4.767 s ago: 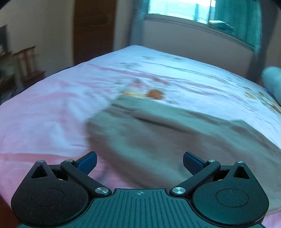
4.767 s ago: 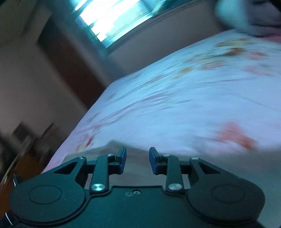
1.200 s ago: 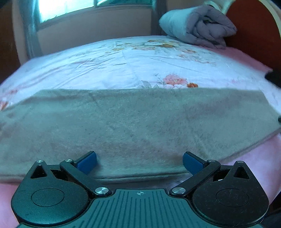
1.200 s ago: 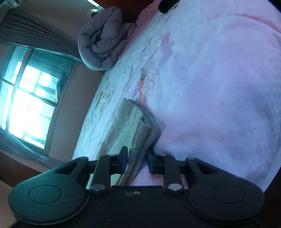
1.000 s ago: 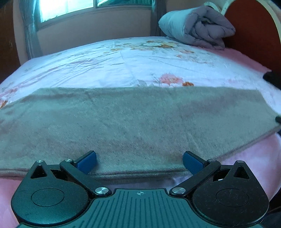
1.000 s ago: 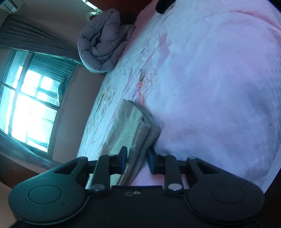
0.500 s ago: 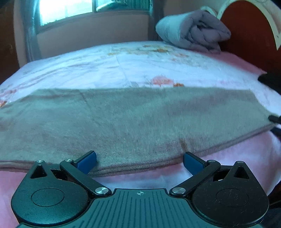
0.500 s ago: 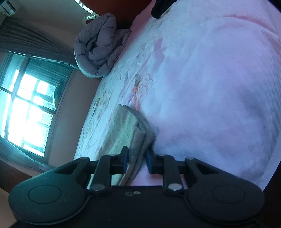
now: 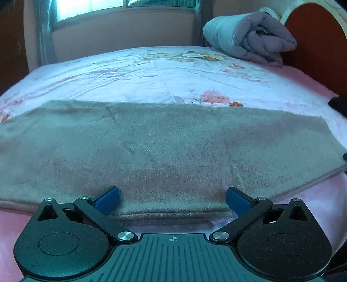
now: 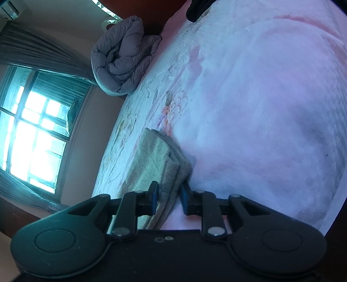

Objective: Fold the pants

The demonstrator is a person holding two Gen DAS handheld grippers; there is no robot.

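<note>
The grey-beige pants (image 9: 164,147) lie folded lengthwise in a long flat band across the bed. My left gripper (image 9: 172,197) is open and empty, its blue pads on either side of the near folded edge, just above the cloth. My right gripper (image 10: 167,194), rolled on its side, is shut on the corner of the pants' end (image 10: 156,160), where several stacked layers show. A sliver of the right gripper shows at the right edge of the left wrist view (image 9: 344,156).
The bed (image 9: 173,71) has a pink and white floral sheet. A rolled grey quilt (image 9: 249,41) lies by the red-brown headboard (image 9: 314,36). A window with curtains is on the far wall (image 9: 91,8). A dark object (image 10: 197,7) sits on the bed near the headboard.
The left gripper has stayed open, hovering by the near edge of the pants with little shift. The right gripper keeps its hold on the pants' end.
</note>
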